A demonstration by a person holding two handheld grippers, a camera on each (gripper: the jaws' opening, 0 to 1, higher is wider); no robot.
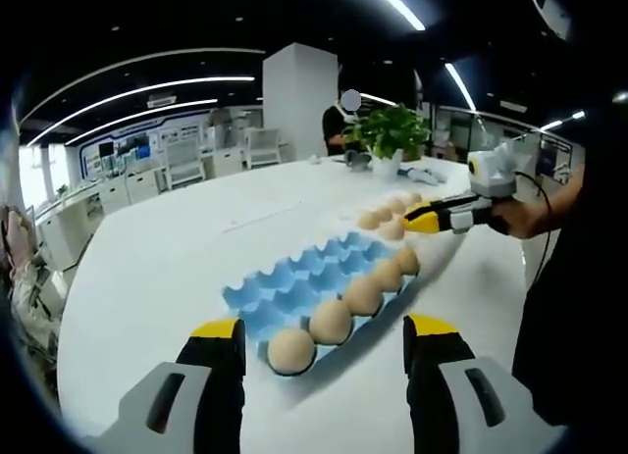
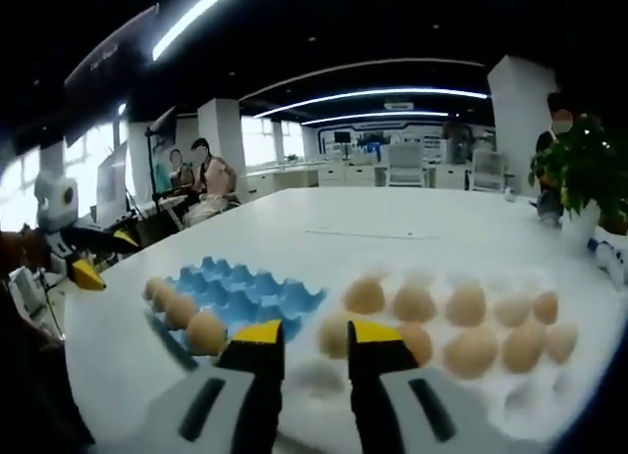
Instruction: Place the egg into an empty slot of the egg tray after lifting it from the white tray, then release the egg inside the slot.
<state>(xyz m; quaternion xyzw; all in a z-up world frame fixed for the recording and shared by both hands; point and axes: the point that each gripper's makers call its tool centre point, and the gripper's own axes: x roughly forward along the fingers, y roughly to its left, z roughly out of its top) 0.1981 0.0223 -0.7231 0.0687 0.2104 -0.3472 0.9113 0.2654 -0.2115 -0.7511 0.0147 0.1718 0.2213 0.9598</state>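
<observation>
- The big white round table [image 1: 177,268] carries everything; around it is an open office with long ceiling light strips, white columns, desks and chairs, and some people sitting far behind.
- A green leafy plant in a white pot [image 1: 391,135] stands at the far side of the table.
- The blue moulded egg tray [image 1: 314,282] lies in the middle of the table. One row along its edge holds four brown eggs [image 1: 332,320]; the other slots are empty.
- The white tray [image 2: 491,376] lies just beside the blue one, and on it rest about ten pale brown eggs [image 2: 466,305] in rows.
- The left gripper [image 1: 324,351], grey with yellow tips, has its jaws wide apart and holds nothing; it is above the table, near the closest egg of the blue tray.
- The right gripper [image 2: 312,346] has its jaws only a little apart, with a narrow gap between the yellow tips. It holds no egg; it is above the near edge of the white tray, close to one egg [image 2: 334,334] there.
</observation>
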